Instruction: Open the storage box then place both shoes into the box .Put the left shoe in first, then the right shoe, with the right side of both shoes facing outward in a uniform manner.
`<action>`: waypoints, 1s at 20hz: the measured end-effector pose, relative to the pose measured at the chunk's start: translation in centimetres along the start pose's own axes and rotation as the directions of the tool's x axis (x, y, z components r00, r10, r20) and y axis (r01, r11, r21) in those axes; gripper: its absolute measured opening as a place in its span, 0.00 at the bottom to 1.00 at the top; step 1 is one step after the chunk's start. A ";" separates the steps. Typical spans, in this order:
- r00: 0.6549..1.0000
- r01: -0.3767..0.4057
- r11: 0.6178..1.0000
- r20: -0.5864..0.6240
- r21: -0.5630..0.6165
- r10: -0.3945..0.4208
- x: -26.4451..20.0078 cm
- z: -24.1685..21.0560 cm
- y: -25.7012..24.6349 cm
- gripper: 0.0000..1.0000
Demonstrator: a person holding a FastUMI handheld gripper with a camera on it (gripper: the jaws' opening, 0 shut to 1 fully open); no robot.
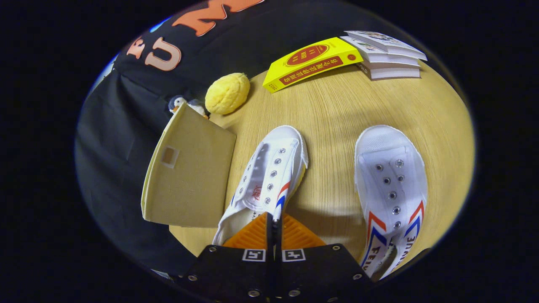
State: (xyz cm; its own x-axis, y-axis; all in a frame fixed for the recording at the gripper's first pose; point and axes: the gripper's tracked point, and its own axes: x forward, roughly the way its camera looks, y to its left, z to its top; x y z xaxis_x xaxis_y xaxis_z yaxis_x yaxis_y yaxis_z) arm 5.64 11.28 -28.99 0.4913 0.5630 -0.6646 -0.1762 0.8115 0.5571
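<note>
Two white canvas shoes with red and blue side stripes lie on the wooden table (337,109), toes pointing away from me. My gripper (274,218) is shut on the striped side wall of the shoe nearer the box (269,168), which pokes up between the fingertips; that shoe leans toward the box. The other shoe (391,185) rests flat, off to the right of the fingers. A beige fabric storage box (187,172) with a small label pocket stands left of the held shoe, at the table's edge. I cannot tell whether the box is open.
Beyond the box sit a yellow bun-shaped plush (227,93) and a small penguin toy (179,102). Farther back lie a yellow book (311,63) and a stack of three books (387,54). Bare tabletop separates the two shoes.
</note>
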 end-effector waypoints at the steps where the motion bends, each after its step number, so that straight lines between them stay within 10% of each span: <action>1: 1.000 -0.009 1.000 0.030 0.024 0.008 -0.1 0.6 0.7 0.00; 8: 0.982 -0.048 0.992 0.189 0.114 0.026 -2.7 4.4 4.8 0.00; 20: 0.952 -0.124 0.990 0.272 -0.072 0.139 -4.7 9.3 24.1 0.00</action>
State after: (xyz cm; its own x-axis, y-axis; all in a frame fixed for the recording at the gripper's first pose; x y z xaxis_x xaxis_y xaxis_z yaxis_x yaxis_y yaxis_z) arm 7.02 26.72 -7.86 0.6753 0.6061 -0.4203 -0.2964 0.7448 0.5978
